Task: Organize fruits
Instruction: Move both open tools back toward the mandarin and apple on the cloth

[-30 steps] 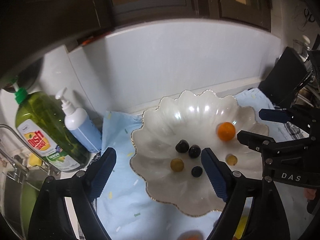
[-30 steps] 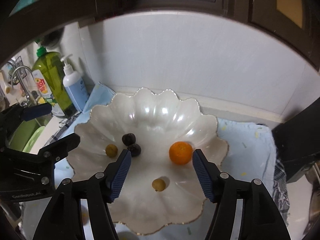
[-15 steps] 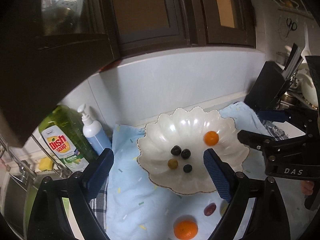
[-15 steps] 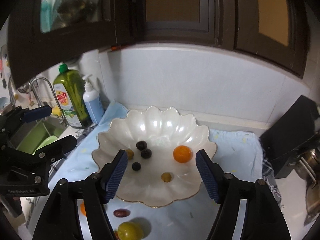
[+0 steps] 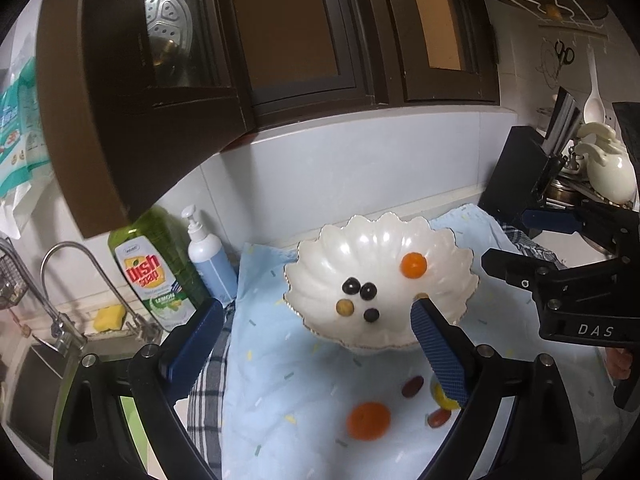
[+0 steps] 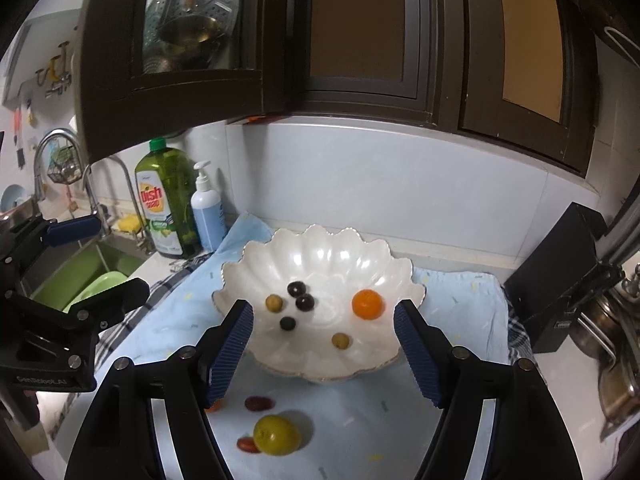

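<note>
Fruits are partly sorted, by my reading: the white scalloped ceramic bowl (image 6: 320,268) already holds one small orange (image 6: 367,303), three dark grapes and two yellow-green ones. Both pairs of fingers hold nothing; the left gripper (image 5: 316,344) is opening wide, the right gripper (image 6: 323,354) stands spread. In front of the bowl, nearer the fingers, a yellow-green round fruit (image 6: 277,434), two red grapes and a second orange (image 5: 368,420) lie loose on the pale blue cloth (image 6: 360,420).
</note>
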